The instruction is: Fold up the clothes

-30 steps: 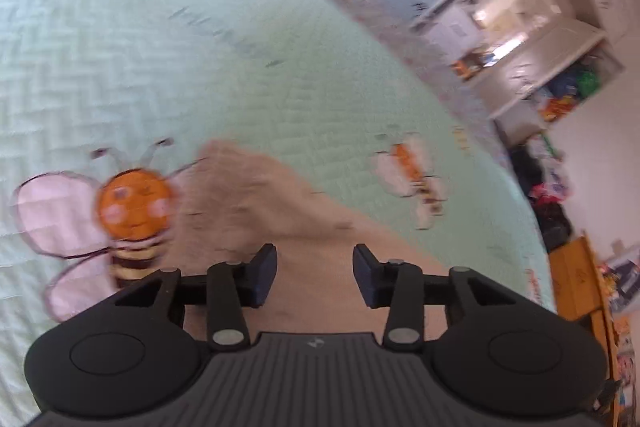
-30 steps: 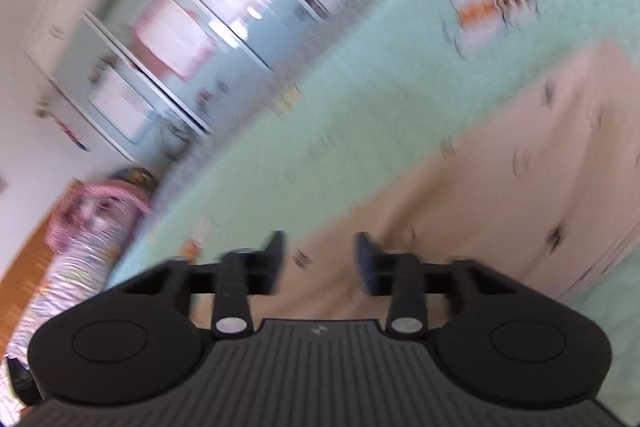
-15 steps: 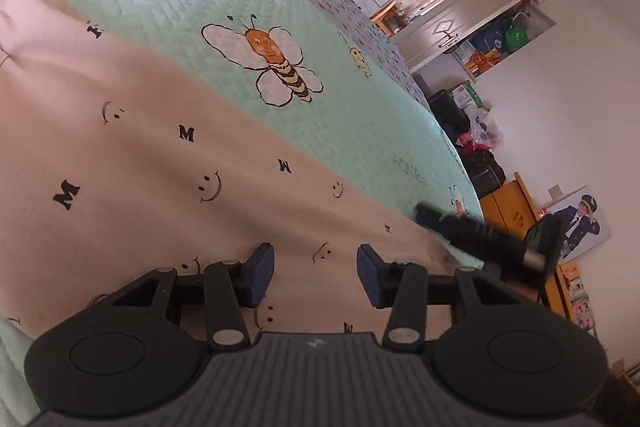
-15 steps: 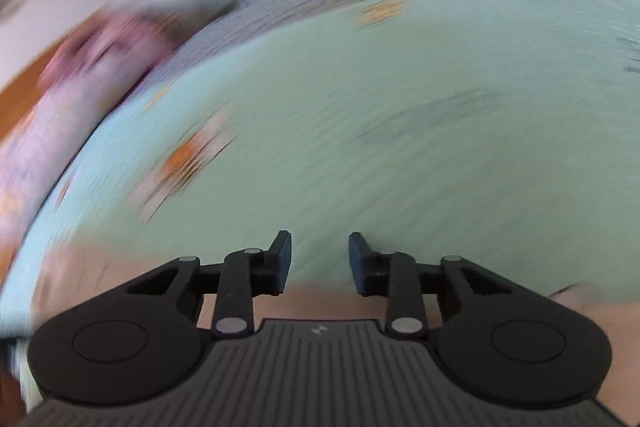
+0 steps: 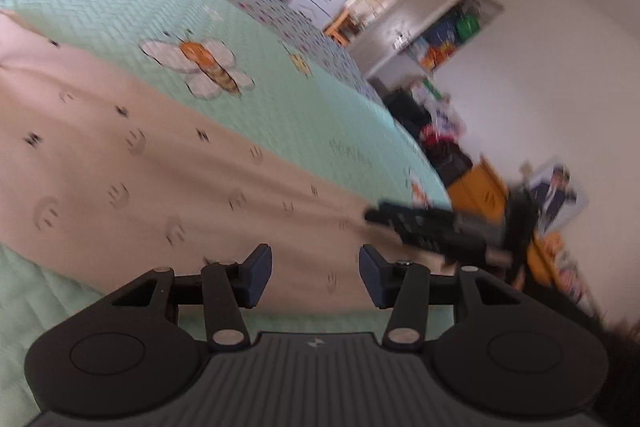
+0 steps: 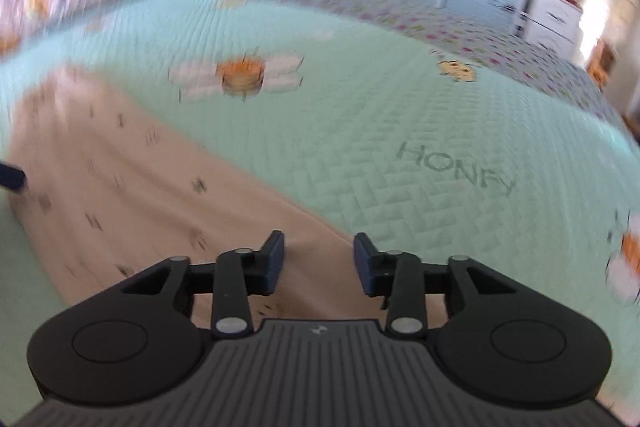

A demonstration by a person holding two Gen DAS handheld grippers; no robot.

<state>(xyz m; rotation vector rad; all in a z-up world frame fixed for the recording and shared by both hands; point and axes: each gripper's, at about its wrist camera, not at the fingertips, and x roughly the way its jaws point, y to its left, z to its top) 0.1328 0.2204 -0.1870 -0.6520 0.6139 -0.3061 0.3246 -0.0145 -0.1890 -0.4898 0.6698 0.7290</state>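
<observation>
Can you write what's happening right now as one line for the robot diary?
stage: lining up to fold | left gripper: open, empty | right gripper: open, empty | pink garment: flat on green bedspread

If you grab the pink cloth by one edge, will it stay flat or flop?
Probably flop: the cloth lies limp with soft creases on the bed. It looks thin, so likely light. It may drag and bunch on the quilted cover.

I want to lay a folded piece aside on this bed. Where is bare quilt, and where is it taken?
Bare mint quilt runs beyond the beige garment's far edge, around the HONEY lettering and between the bee prints. A narrow strip also shows at the garment's near edge. The garment fills the near middle, with both open grippers, left and right, over it.
</observation>
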